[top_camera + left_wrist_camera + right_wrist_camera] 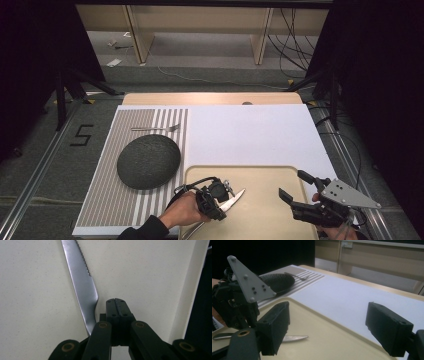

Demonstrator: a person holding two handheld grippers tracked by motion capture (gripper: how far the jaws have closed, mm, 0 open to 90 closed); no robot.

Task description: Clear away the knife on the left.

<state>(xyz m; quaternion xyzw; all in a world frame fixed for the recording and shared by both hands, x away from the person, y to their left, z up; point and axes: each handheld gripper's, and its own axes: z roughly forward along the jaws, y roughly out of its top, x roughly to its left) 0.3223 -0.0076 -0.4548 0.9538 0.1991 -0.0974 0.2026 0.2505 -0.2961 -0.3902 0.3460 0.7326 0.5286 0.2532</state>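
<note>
The knife (234, 199) lies on the tray (240, 169), near its left edge, with the blade pointing towards the tray's middle. The left gripper (220, 202) is right over its handle end.

The left gripper view settles what the high view leaves unclear: the two jaws are pressed flat together with nothing between them. The knife runs past just beside them and its handle slips under the gripper's linkage. That view also shows the serrated edge of the blade. Whether the gripper touches the knife I cannot tell.

The right gripper (293, 185) hangs over the tray's right edge with its jaws spread wide and nothing between them. Its own view looks across the tray at the left gripper, with the grey plate on top. There the knife lies flat on the tray, with its tip showing past one jaw.

Left of the tray, on a striped mat (100, 200), sits a dark plate (148, 161). A fork (157, 128) lies beyond it near the mat's far edge. The right gripper view shows both low and far off. Mat and tray rest on a white table (240, 135).
</note>
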